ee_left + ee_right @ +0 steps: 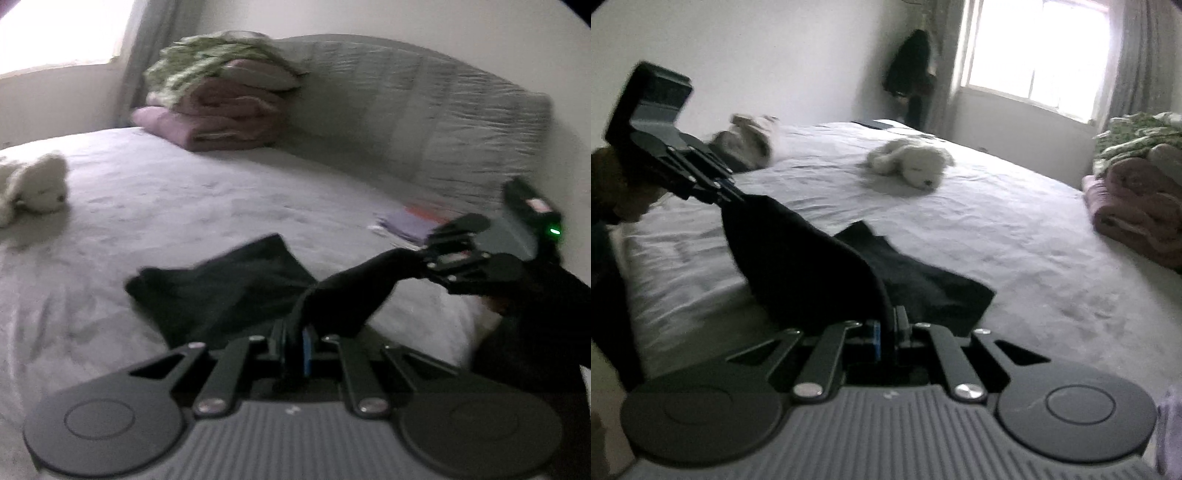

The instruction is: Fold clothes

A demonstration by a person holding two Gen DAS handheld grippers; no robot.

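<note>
1. Left gripper (pixel 295 345): jaws pinched together on black cloth (pixel 221 291), blue pads just showing either side of the fabric.
2. Right gripper (pixel 888 332): jaws closed tight on the same cloth, gripping another part of its edge.
3. In left wrist view, right gripper at right, mid-height, w/ green light on its body; fabric pulled taut from its fingers down to left gripper.
4. In right wrist view, left gripper at upper left, lifted off the bed (pixel 1015 229); cloth hanging from its tip in a slack fold.
5. Rest of cloth lying flat on the sheet at near edge of bed, between the 2 grippers & a bit beyond them.
6. White plush toy (pixel 912 164) further in on the bed, well apart from cloth.
7. Pile of folded pink bedding (pixel 225 122) w/ green-patterned piece on top, far side by grey headboard (pixel 424 107).
8. Window (pixel 1034 55) bright behind; both views blurred.
</note>
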